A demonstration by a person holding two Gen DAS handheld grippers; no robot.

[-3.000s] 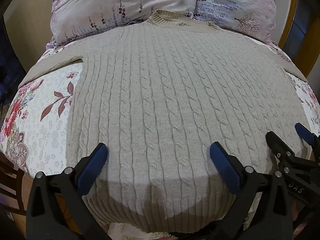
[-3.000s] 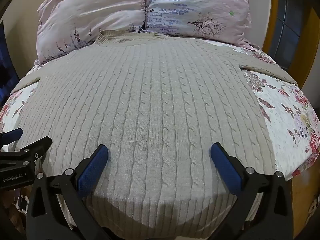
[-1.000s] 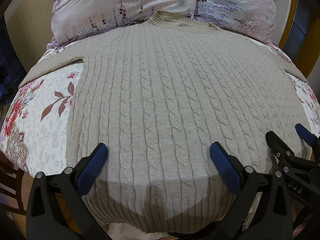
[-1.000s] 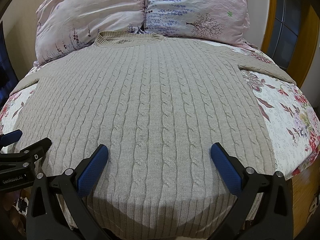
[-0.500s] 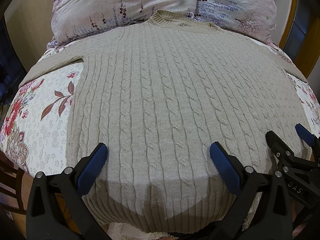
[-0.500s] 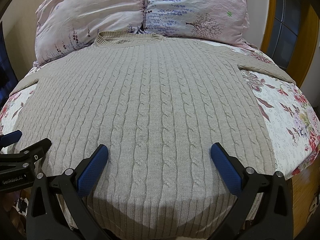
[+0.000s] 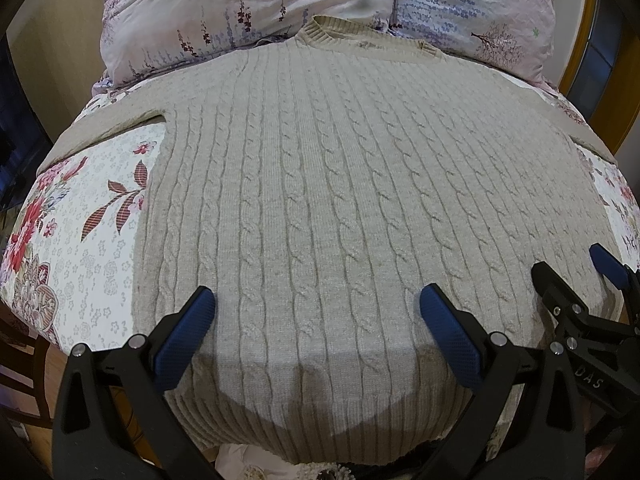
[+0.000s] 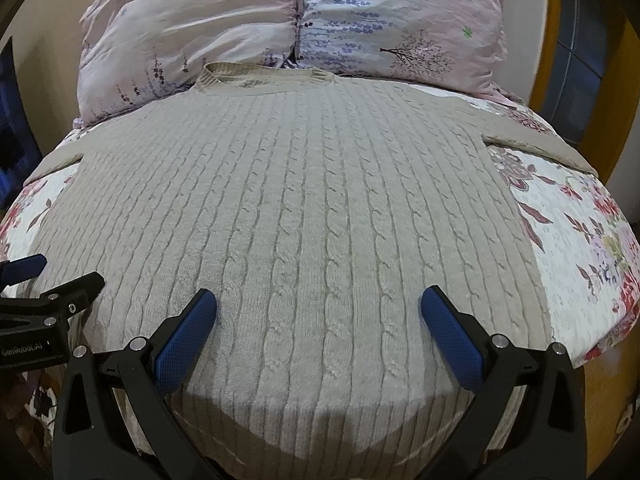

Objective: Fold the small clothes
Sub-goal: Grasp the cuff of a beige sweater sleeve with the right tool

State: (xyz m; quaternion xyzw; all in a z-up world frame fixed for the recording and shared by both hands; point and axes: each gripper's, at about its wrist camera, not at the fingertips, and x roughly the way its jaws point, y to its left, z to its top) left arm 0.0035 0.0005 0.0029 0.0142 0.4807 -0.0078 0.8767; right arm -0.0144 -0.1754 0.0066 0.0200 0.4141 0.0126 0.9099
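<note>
a: left wrist view: a beige cable-knit sweater point(image 7: 344, 200) lies flat and face-up on the floral bedspread point(image 7: 80, 240), its collar touching the two pillows point(image 7: 280, 4); the left gripper point(image 7: 316, 320) hangs over the hem with its blue pads point(image 7: 188, 332) spread wide, holding nothing.

b: right wrist view: same garment, seen from the other side; the right gripper point(image 8: 318, 320) is likewise spread wide and empty above the hem; both sleeves run out sideways, the right sleeve point(image 8: 532, 140) reaching the edge of the bed.

a: risk one, as i judge it: the knit is thick and stretchy; a pinch on only the top layer would lift the front away from the back and bunch the fold.

b: risk two: the hem drapes over the near edge of the mattress; an uneven pull from one side could drag the whole sweater toward the floor.

a: risk three: the two tools sit just beside each other; they could knock together over the hem.
</note>
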